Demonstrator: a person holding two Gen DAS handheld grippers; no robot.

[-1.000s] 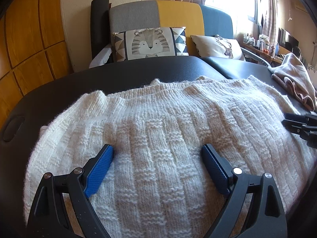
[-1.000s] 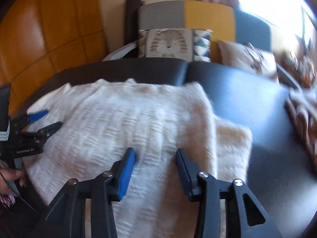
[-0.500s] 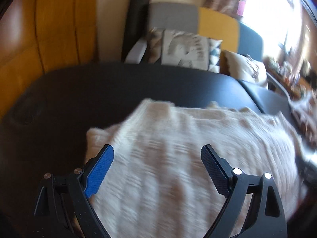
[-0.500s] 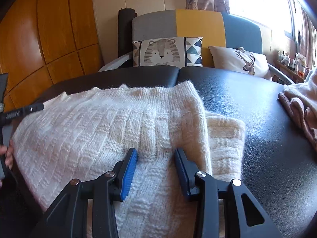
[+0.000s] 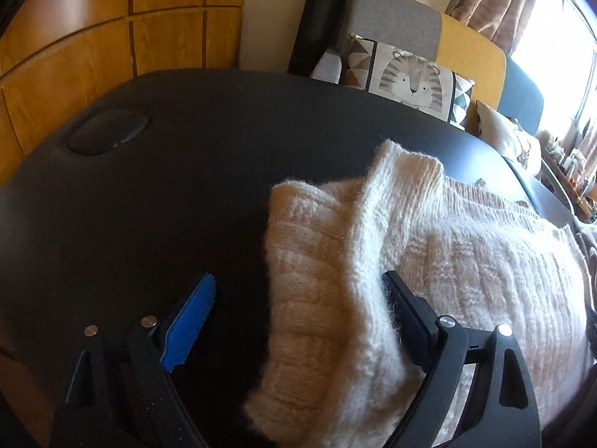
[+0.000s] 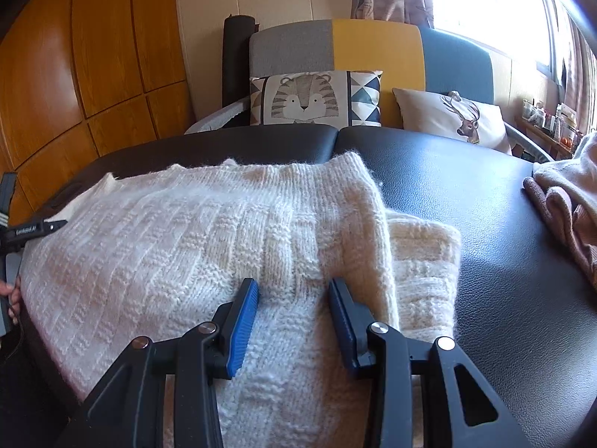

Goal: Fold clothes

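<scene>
A cream knitted sweater (image 6: 194, 239) lies spread on the black padded table (image 6: 466, 186), with a folded part (image 6: 421, 257) sticking out at its right side. My right gripper (image 6: 294, 284) rests low on the knit near that edge, jaws partly apart with flat knit between the pads. My left gripper (image 5: 298, 280) stands wide open at the sweater's (image 5: 466, 254) left end. A folded-in sleeve (image 5: 309, 261) lies between its fingers, and the right finger (image 5: 403, 302) touches the wool. The left gripper's tip (image 6: 37, 227) also shows at the left edge of the right wrist view.
A pink garment (image 6: 559, 216) is heaped at the table's right end. Bare black padding with an oval recess (image 5: 108, 136) lies left of the sweater. A sofa with a tiger cushion (image 6: 313, 99) stands behind the table, and wooden panels (image 6: 74, 74) line the left wall.
The left gripper has swung left across the sweater, from its middle to its left end, and rolled, still wide open. The right gripper stayed put and its jaws narrowed slightly.
</scene>
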